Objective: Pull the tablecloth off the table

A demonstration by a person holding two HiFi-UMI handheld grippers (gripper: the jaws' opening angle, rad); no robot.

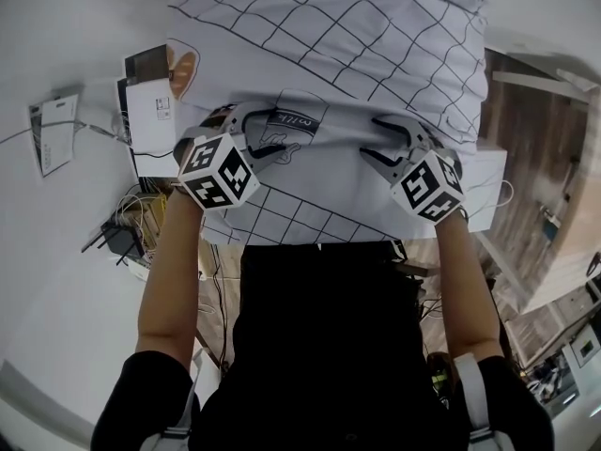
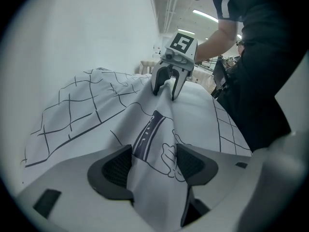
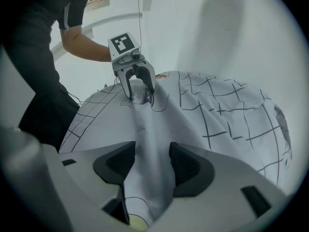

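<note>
Pale floor (image 1: pixel 56 327) at left, wood-plank floor (image 1: pixel 526 111) at right. The white grid-lined tablecloth (image 1: pixel 329 54) covers the table ahead of the person's dark torso (image 1: pixel 319 346). A cable tangle (image 1: pixel 131 228) and papers (image 1: pixel 53 134) lie at left. The left gripper (image 2: pixel 153 164) and right gripper (image 3: pixel 147 166) each have jaws apart, astride a raised cloth fold.

A sheet of paper (image 1: pixel 53 132) lay at the left on a white surface, and a white box (image 1: pixel 150 111) with a picture on it lay close by. Lower down sat a messy heap of wires (image 1: pixel 141 212) beside a small black box (image 1: pixel 120 241). On the right was a brown wooden floor (image 1: pixel 531 130).
</note>
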